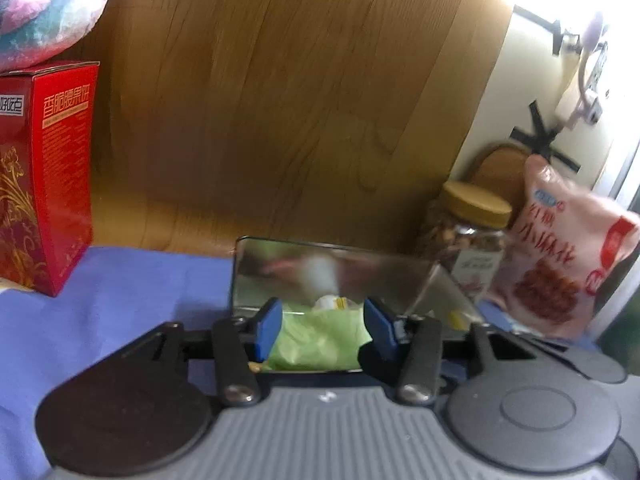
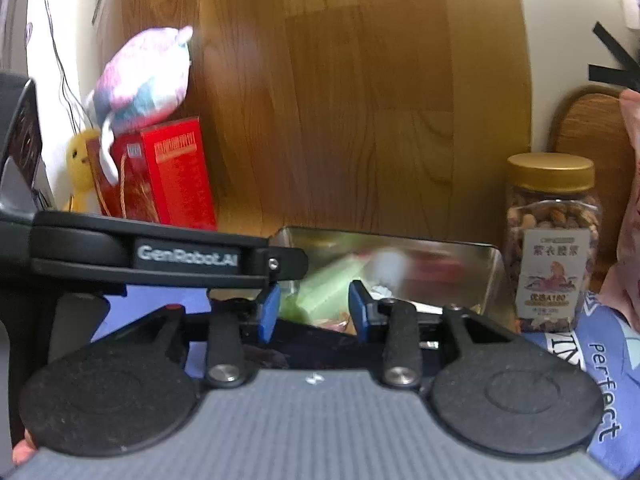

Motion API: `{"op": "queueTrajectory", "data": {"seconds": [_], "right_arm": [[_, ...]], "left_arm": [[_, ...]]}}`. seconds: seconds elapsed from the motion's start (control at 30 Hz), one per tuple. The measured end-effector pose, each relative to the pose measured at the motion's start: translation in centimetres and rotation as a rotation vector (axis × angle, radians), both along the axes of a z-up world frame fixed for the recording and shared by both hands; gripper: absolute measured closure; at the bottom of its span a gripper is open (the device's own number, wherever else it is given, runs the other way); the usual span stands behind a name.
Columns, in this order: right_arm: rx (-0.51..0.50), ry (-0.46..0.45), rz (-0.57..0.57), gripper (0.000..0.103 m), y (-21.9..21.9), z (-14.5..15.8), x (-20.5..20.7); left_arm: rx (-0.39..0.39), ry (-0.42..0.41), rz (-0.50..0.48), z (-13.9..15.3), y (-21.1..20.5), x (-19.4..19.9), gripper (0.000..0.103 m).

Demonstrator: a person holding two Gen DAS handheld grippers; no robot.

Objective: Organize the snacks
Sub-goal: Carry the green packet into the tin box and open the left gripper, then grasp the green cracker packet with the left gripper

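Observation:
An open silver tin (image 1: 336, 264) sits on the blue cloth, and also shows in the right wrist view (image 2: 440, 264). Inside lie a light green packet (image 1: 320, 336) and small wrapped snacks (image 1: 332, 302). My left gripper (image 1: 322, 328) hovers over the tin's near edge, blue pads apart around the green packet; whether they press it is unclear. My right gripper (image 2: 314, 308) is open at the tin's near rim, above a dark wrapper (image 2: 304, 344); the green packet (image 2: 324, 288) lies beyond. The left gripper's black body (image 2: 152, 256) crosses in front on the left.
A red snack box (image 1: 44, 176) stands left with a pastel plush (image 1: 48, 4) on it. A nut jar with gold lid (image 2: 552, 240) and a pink snack bag (image 1: 568, 256) stand right of the tin. A wooden board (image 2: 340, 100) backs the scene.

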State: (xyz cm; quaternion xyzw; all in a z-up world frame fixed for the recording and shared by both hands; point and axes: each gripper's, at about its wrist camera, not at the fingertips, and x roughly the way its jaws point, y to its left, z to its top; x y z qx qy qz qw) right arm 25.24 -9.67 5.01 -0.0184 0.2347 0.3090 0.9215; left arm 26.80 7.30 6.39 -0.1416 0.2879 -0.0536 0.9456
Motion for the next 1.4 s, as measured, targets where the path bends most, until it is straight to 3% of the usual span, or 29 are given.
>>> {"op": "queueTrajectory", "data": {"seconds": [0.17,0.3,0.4,0.5,0.63,0.73,0.83,0.9,0.97,1.07,1.17,1.27,1.3,1.33,1.4], "right_arm": [[0.088,-0.002,0.015,0.057,-2.4,0.3,-4.1],[0.191,0.224,0.144,0.053,-4.4,-2.1,-7.7],[0.182,0.33,0.174,0.053,-4.3,-4.5,-9.6],[0.183,0.341,0.153,0.053,-3.7,-5.3,-10.2],[0.221,0.327,0.182,0.053,-1.8,-4.5,-10.1],[0.13,0.258,0.274,0.054,1.3,-4.1,-10.5],[-0.125,0.113,0.359,0.056,5.3,-5.0,-12.6],[-0.307,-0.051,0.309,0.055,6.4,-6.4,-14.0],[-0.367,-0.123,0.23,0.055,5.9,-6.9,-13.8],[-0.252,-0.018,0.129,0.054,4.1,-5.9,-10.8],[-0.025,0.11,0.23,0.054,3.7,-4.4,-9.1],[0.045,0.207,0.242,0.054,5.7,-4.7,-6.4],[0.048,0.235,0.245,0.056,6.4,-5.1,-5.5],[0.051,0.283,0.255,0.069,7.0,-5.7,-5.0],[0.102,0.4,0.266,0.069,7.3,-7.1,-4.4]], "left_arm": [[-0.032,-0.071,-0.027,1.3,3.5,-5.6,0.055],[-0.127,-0.021,-0.024,-0.6,8.1,-11.0,0.055],[-0.095,0.02,-0.005,-2.1,9.7,-13.7,0.055],[-0.037,0.075,0.06,-3.8,10.8,-14.6,0.05],[-0.088,0.142,0.151,-5.8,13.6,-13.9,0.049],[-0.199,0.18,0.189,-6.3,15.1,-14.1,0.05],[-0.212,0.156,0.19,-6.0,14.7,-15.4,0.05],[-0.213,0.15,0.188,-5.7,14.3,-16.2,0.05],[-0.238,0.146,0.182,-5.7,14.3,-16.9,0.05],[-0.289,0.145,0.177,-5.9,14.4,-17.7,0.05],[-0.346,0.134,0.156,-6.1,14.3,-17.9,0.05],[-0.35,0.145,0.164,-6.7,13.9,-17.3,0.052],[-0.341,0.137,0.169,-6.7,13.8,-17.3,0.054],[-0.327,0.137,0.173,-6.7,13.6,-17.2,0.057],[-0.313,0.16,0.171,-6.9,13.3,-17.2,0.078]]}}
